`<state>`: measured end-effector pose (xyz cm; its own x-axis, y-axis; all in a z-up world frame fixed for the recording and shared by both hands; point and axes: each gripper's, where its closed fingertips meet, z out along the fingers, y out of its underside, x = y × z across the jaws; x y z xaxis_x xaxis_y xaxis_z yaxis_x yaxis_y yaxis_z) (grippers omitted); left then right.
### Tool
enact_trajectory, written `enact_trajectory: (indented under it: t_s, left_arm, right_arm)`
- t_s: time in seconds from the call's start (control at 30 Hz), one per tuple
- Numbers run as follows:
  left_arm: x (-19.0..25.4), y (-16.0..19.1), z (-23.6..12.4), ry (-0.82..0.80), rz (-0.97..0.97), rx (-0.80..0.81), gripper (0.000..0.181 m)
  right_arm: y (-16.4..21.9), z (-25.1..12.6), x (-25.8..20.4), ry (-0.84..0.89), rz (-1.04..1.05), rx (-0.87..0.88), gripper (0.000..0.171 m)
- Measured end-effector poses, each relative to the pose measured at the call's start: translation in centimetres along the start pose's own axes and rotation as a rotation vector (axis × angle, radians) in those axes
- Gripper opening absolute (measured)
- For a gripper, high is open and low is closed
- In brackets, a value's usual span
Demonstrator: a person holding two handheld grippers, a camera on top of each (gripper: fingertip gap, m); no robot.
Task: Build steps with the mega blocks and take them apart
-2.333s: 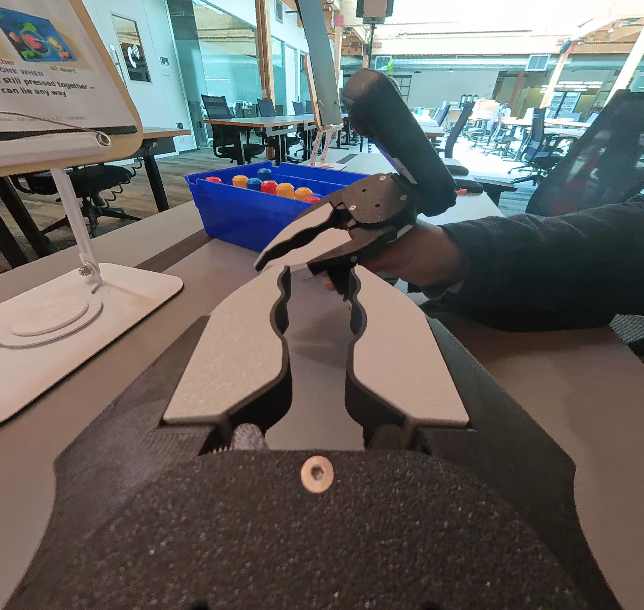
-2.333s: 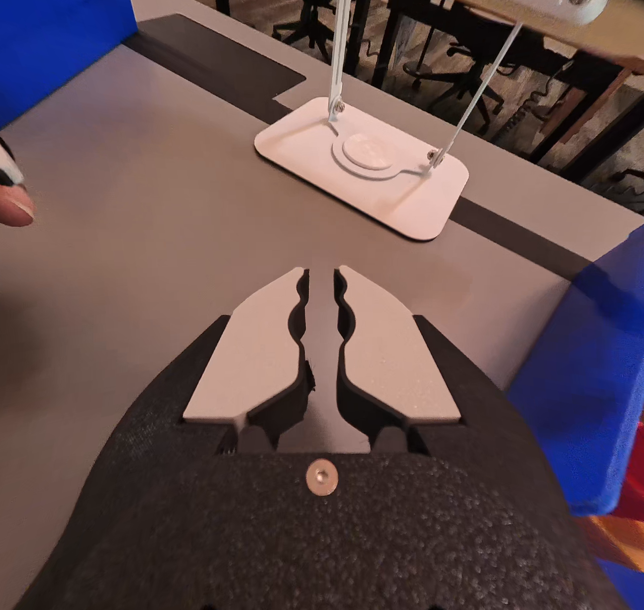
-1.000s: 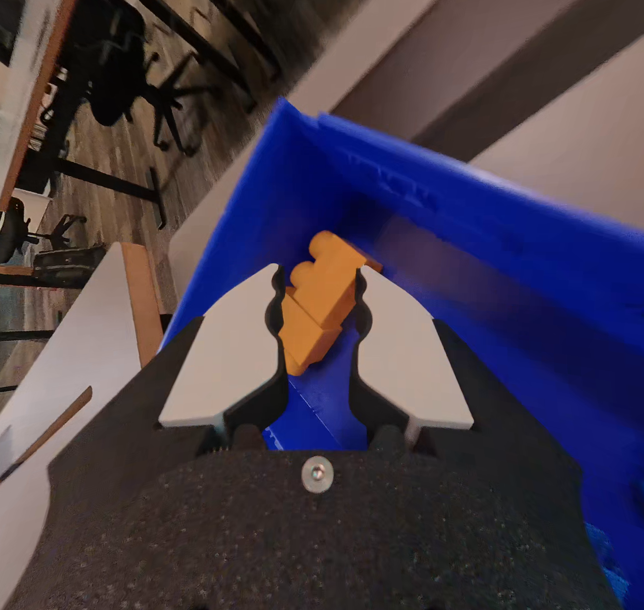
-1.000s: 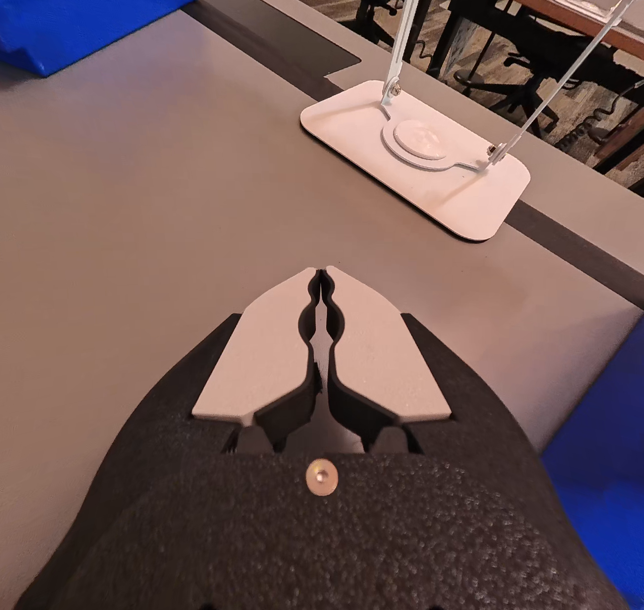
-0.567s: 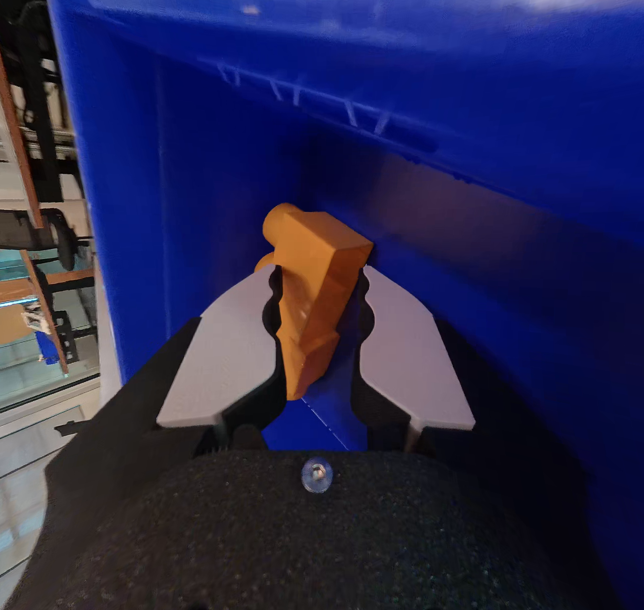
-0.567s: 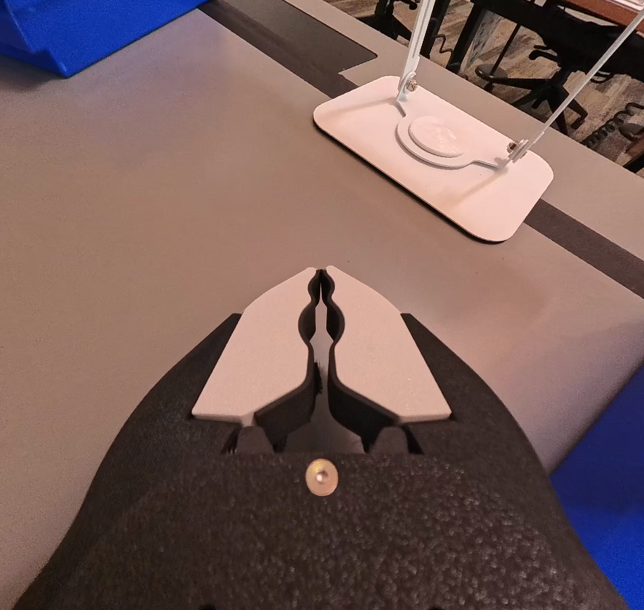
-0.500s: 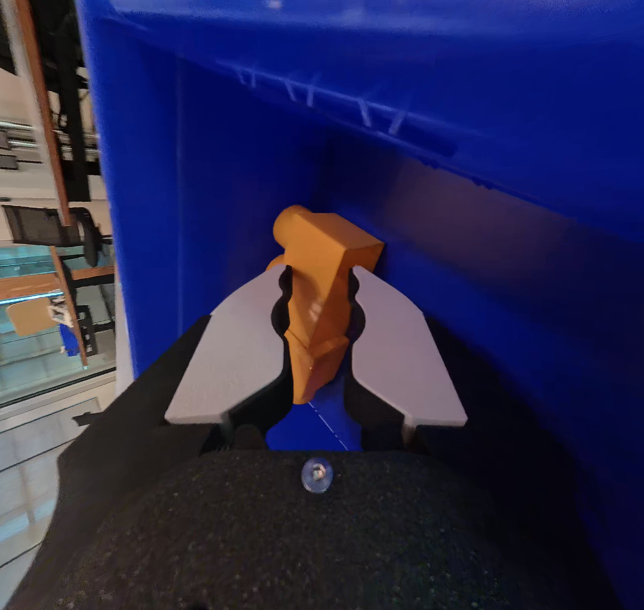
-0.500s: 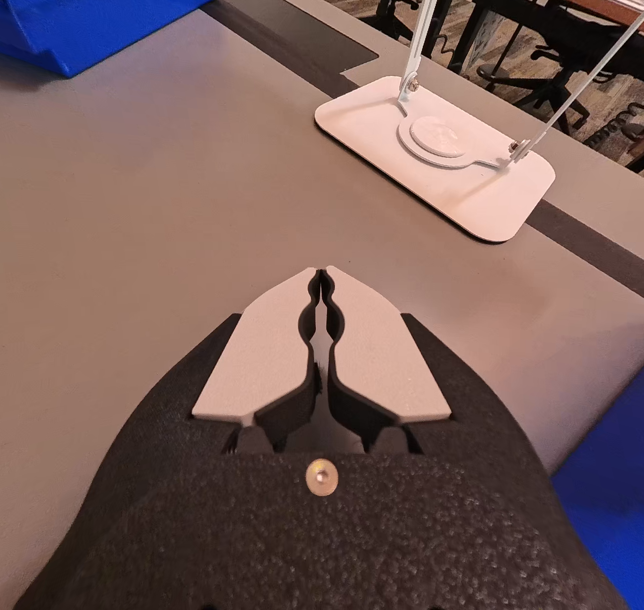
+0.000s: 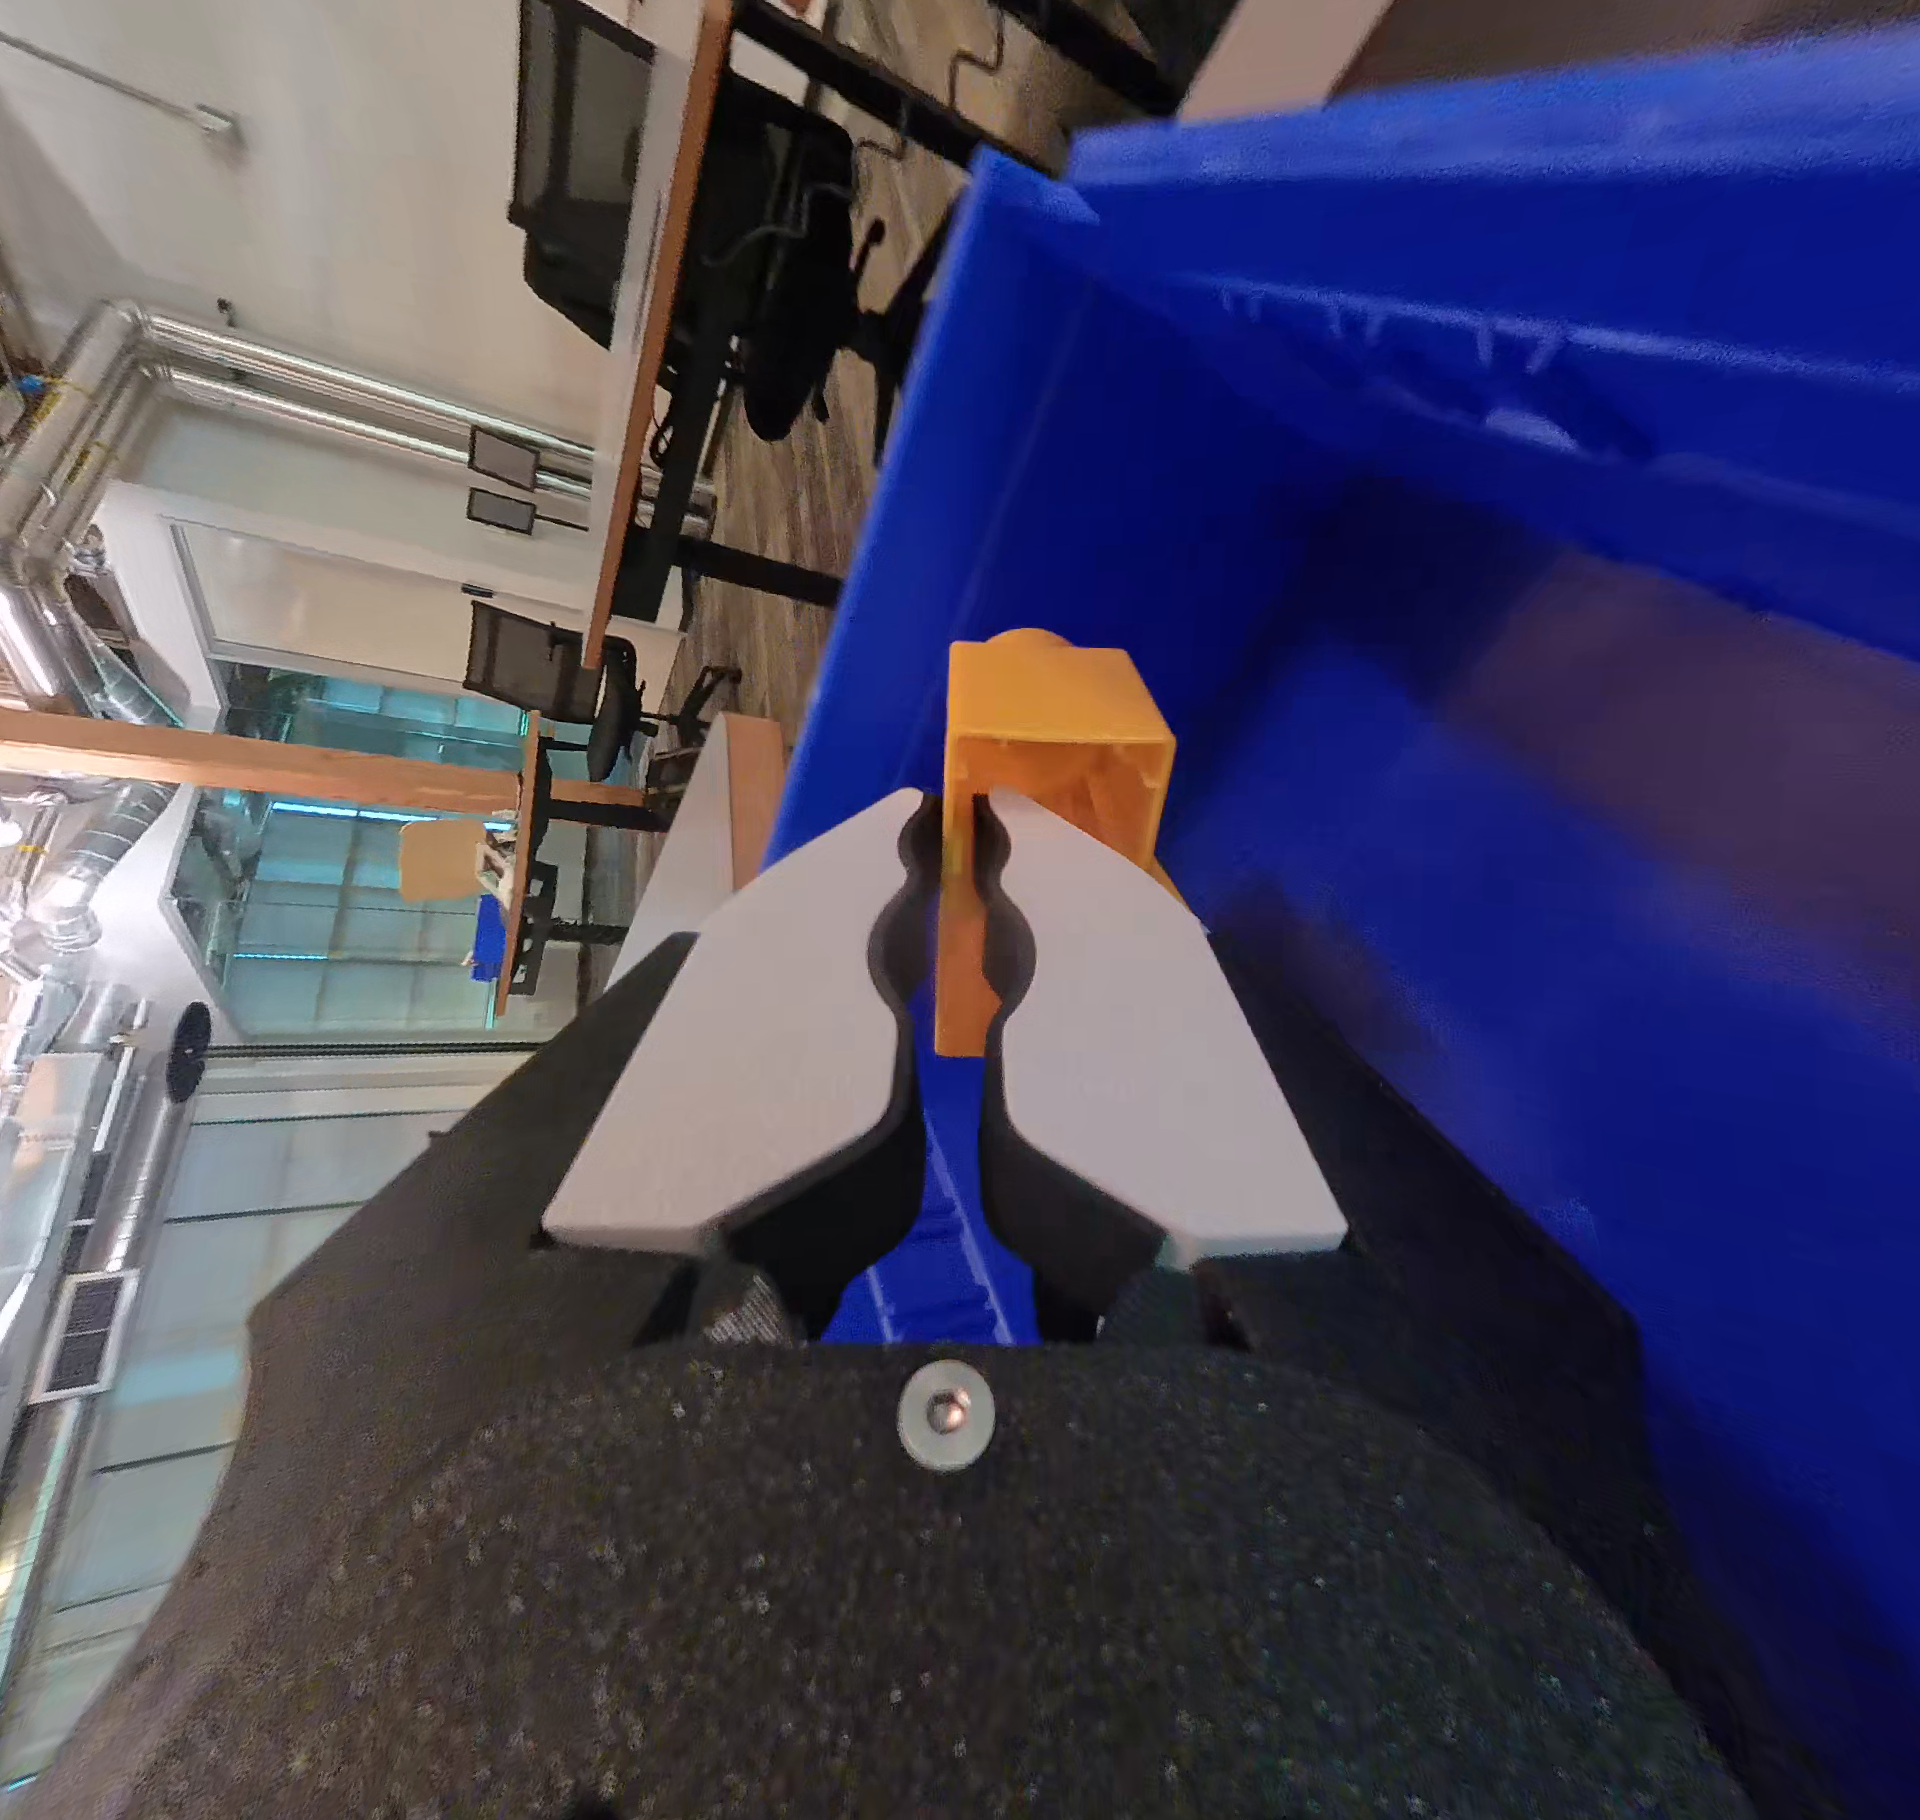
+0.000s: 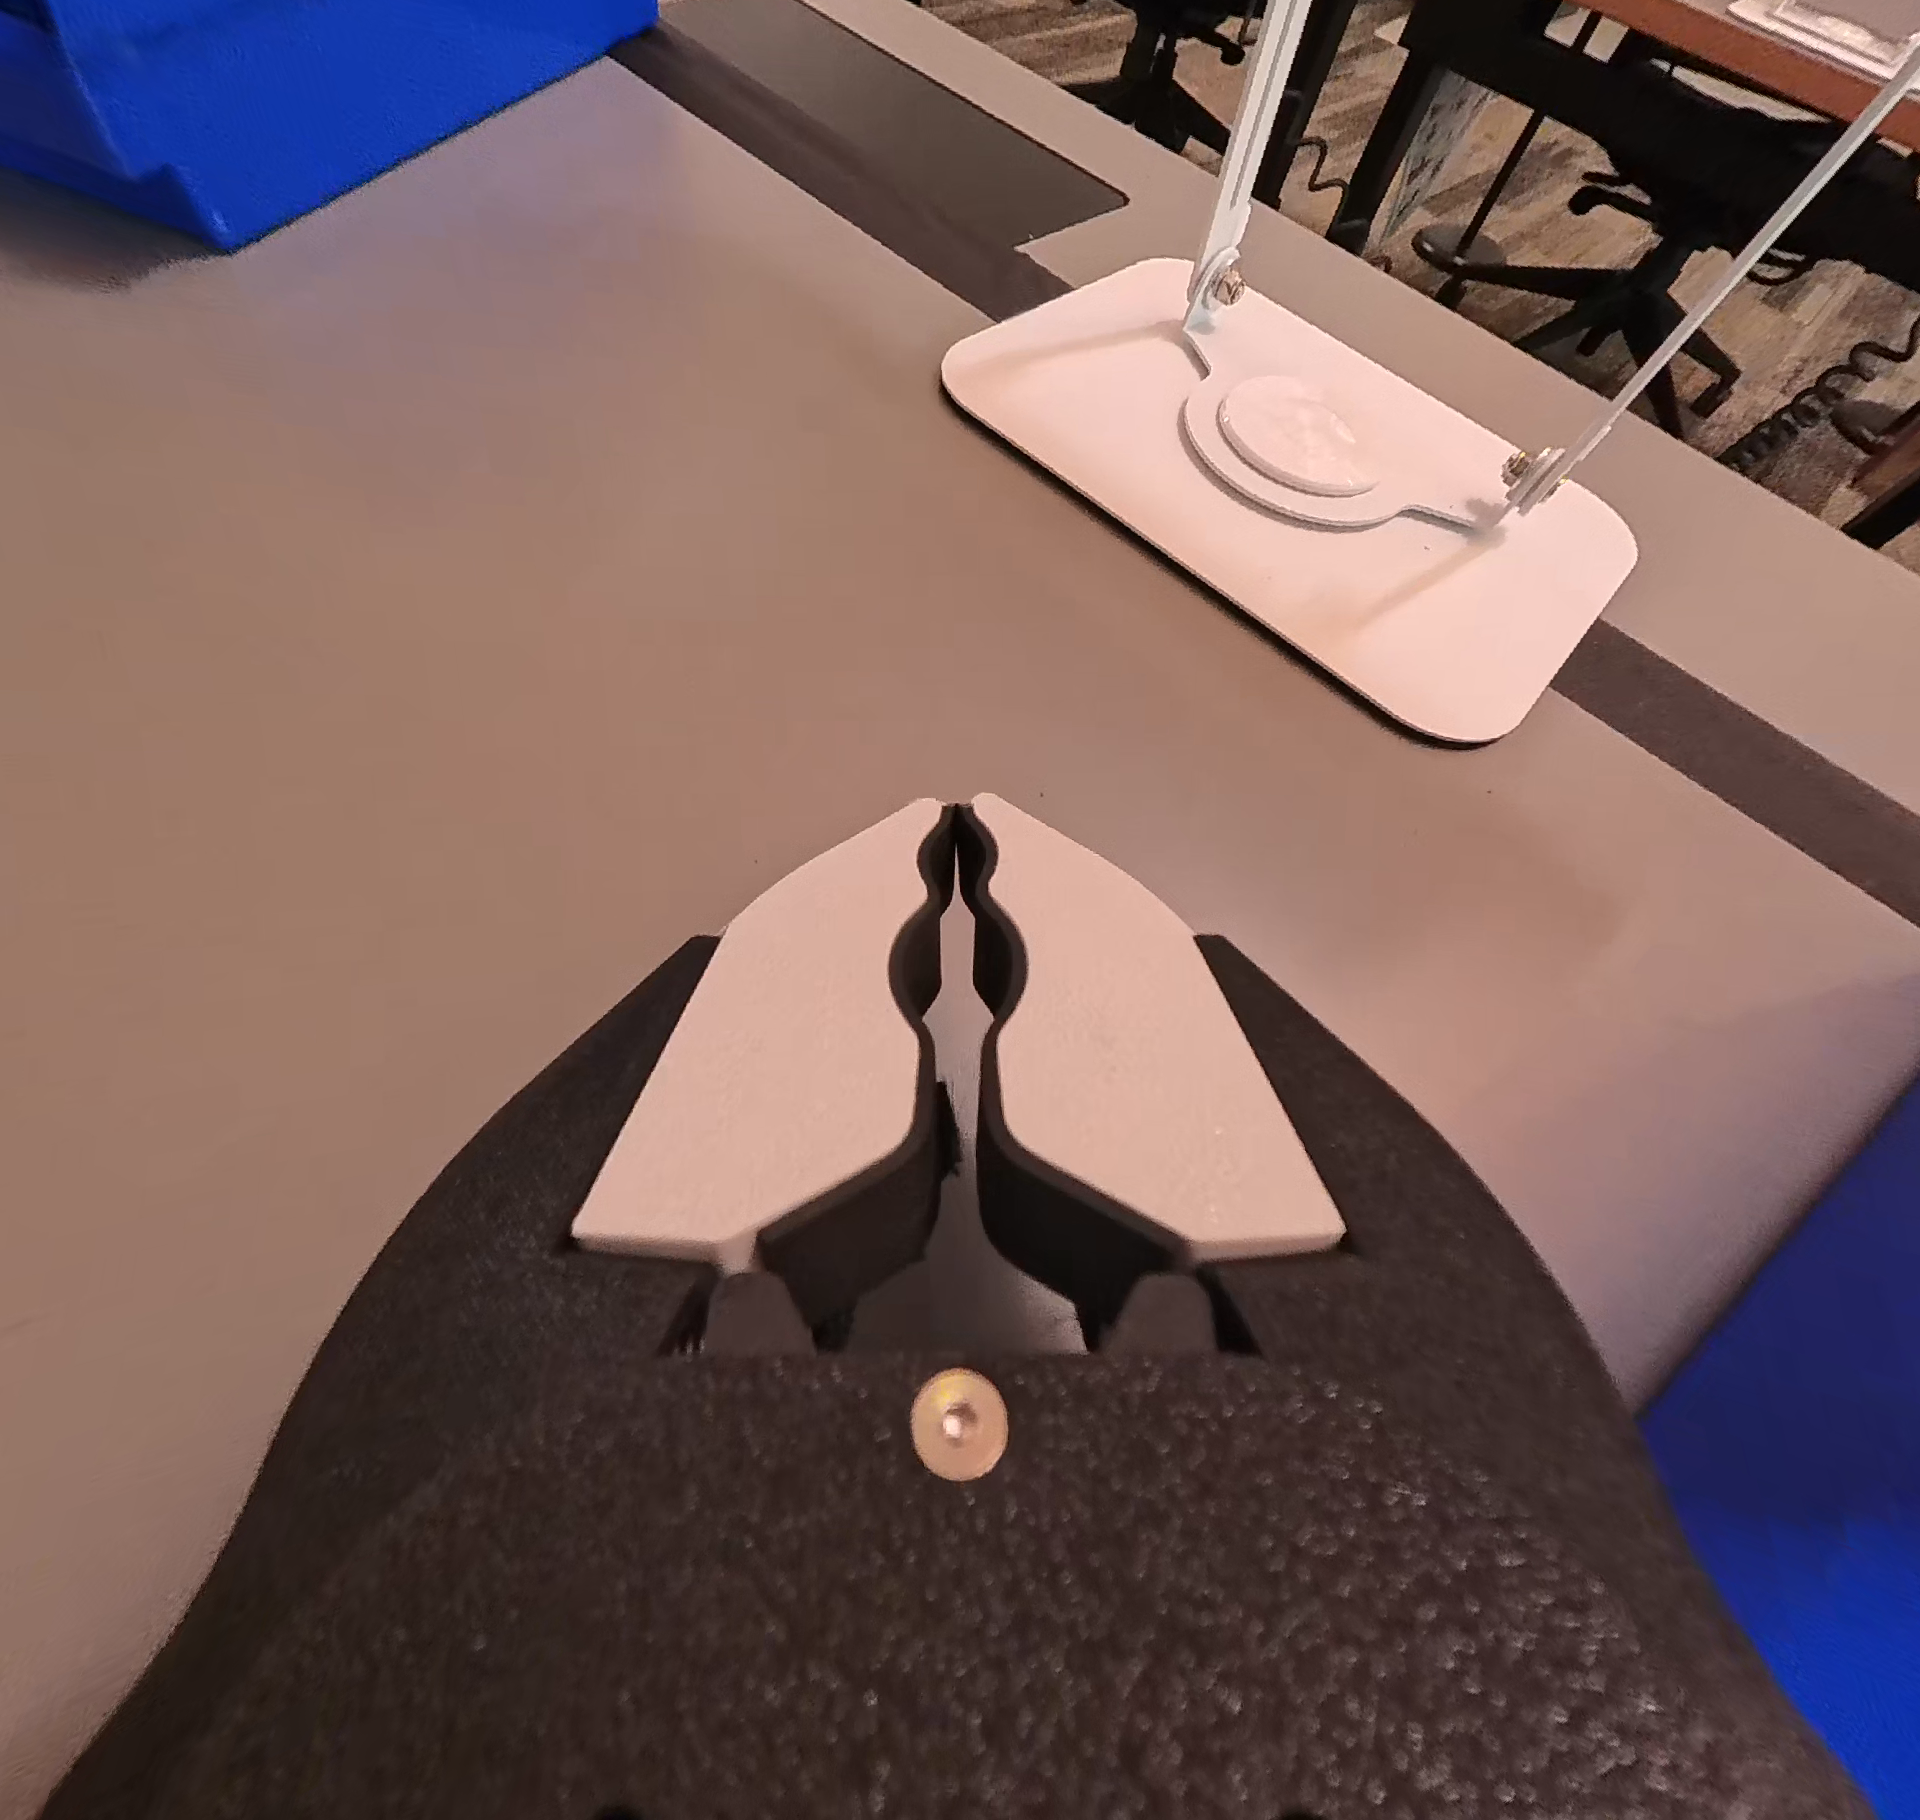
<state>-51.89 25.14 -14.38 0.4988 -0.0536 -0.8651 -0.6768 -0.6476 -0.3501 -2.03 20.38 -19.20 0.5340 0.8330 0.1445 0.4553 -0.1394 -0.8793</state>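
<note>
The left gripper (image 9: 961,814) pinches one wall of an orange block (image 9: 1049,731) at 12 o'clock, inside the blue bin (image 9: 1507,420), likely to lift it out. The right gripper (image 10: 961,820), jaws clenched and empty, waits over the bare bench (image 10: 468,575).

Each tool, left (image 9: 964,814) and right (image 10: 961,816), has two flat pale grey fingers (image 9: 758,1032) with wavy black inner edges that taper toward the tips. They sit in a rough, speckled black body (image 10: 935,1604) that widens toward the camera. A single round silver screw (image 10: 958,1424) sits on its centre line just behind the fingers.
</note>
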Motion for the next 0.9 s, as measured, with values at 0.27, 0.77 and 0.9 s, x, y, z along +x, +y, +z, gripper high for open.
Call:
enact_trajectory:
  t_s: [0.27,0.77,0.9]
  left_arm:
    - [-4.9,-6.4,-8.2,0.000,-0.319,0.307,0.006]
    - [2.4,-22.8,-29.5,0.725,-0.924,1.009,0.006]
    - [6.1,-24.5,-32.5,0.947,-1.059,1.070,0.006]
  right_arm:
    - [-0.3,-0.2,0.1,0.008,-0.007,0.017,0.000]
    - [-1.6,-0.8,-0.4,-0.046,0.055,0.106,0.002]
    - [-3.1,-1.6,-1.0,-0.098,0.095,0.195,0.005]
